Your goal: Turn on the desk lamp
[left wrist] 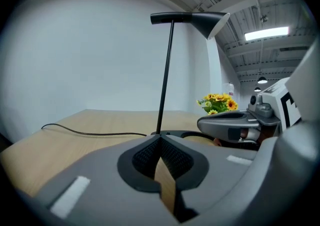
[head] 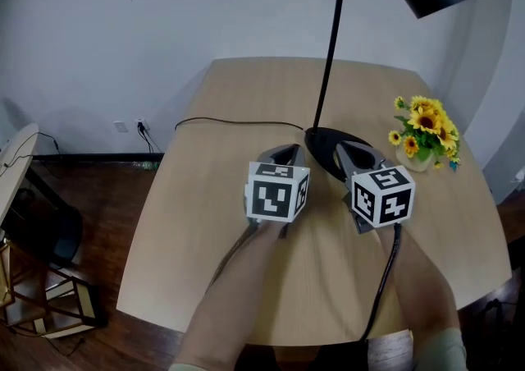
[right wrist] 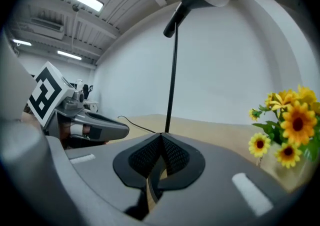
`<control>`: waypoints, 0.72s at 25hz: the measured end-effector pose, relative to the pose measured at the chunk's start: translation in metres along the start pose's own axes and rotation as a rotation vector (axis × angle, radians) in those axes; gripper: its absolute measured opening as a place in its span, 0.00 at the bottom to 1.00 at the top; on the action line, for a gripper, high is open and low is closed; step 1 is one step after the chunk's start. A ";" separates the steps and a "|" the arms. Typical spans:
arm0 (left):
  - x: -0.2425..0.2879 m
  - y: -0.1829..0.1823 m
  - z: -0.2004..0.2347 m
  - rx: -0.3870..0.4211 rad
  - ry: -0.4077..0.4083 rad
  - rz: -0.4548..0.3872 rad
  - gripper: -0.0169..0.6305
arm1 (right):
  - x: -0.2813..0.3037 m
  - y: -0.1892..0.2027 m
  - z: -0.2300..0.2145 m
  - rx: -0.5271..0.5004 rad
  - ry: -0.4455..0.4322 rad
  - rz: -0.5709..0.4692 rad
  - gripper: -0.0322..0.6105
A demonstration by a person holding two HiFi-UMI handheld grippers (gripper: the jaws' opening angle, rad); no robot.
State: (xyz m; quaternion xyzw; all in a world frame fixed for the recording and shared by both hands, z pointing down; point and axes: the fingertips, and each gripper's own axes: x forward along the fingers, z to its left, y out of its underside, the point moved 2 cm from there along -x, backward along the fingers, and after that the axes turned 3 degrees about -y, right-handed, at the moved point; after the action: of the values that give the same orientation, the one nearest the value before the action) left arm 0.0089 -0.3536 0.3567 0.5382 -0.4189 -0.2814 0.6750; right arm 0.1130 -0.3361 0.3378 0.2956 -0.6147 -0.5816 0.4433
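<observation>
The desk lamp (head: 330,49) stands toward the far middle of the wooden table (head: 221,213), with its round black base flat on the tabletop, a thin black pole rising from it, and the black shade reaching out to the right at the top. A dark cord (head: 238,122) runs from the base across the table to the left. A small bunch of sunflowers (head: 422,135) sits to the right of the base, apart from it. The left gripper (head: 283,153) is held just to the left of the base, its tip pointing at it. The right gripper (head: 354,153) is beside it, and from the head view its tip lies over the near edge of the base; whether it touches cannot be told. In the left gripper view the jaws of the left gripper (left wrist: 160,138) meet at the tips with nothing between them, and the lamp (left wrist: 165,75) pole stands straight ahead. In the right gripper view the right gripper (right wrist: 161,135) has its jaws pressed together in the same way, empty, with the lamp (right wrist: 172,85) pole directly ahead and the sunflowers (right wrist: 287,130) off to the right.
</observation>
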 end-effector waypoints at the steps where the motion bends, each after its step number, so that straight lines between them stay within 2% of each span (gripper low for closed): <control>1: 0.002 -0.001 0.000 0.001 0.000 -0.006 0.01 | 0.005 -0.001 0.002 -0.011 -0.013 0.012 0.05; 4: 0.011 -0.001 -0.001 0.001 0.012 0.007 0.01 | 0.020 -0.005 0.001 0.015 -0.037 0.033 0.05; 9: 0.027 0.000 -0.001 -0.004 0.033 0.068 0.01 | 0.039 -0.013 -0.009 0.036 -0.016 0.062 0.05; 15: 0.035 -0.001 0.003 -0.007 0.031 0.072 0.01 | 0.059 -0.006 -0.023 0.087 -0.004 0.120 0.05; 18: 0.041 -0.001 0.003 -0.008 0.031 0.086 0.01 | 0.066 -0.002 -0.024 0.068 -0.013 0.161 0.05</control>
State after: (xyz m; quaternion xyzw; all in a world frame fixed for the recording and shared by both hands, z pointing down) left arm 0.0262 -0.3898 0.3665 0.5215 -0.4299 -0.2455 0.6950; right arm 0.1052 -0.4054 0.3473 0.2563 -0.6589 -0.5246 0.4744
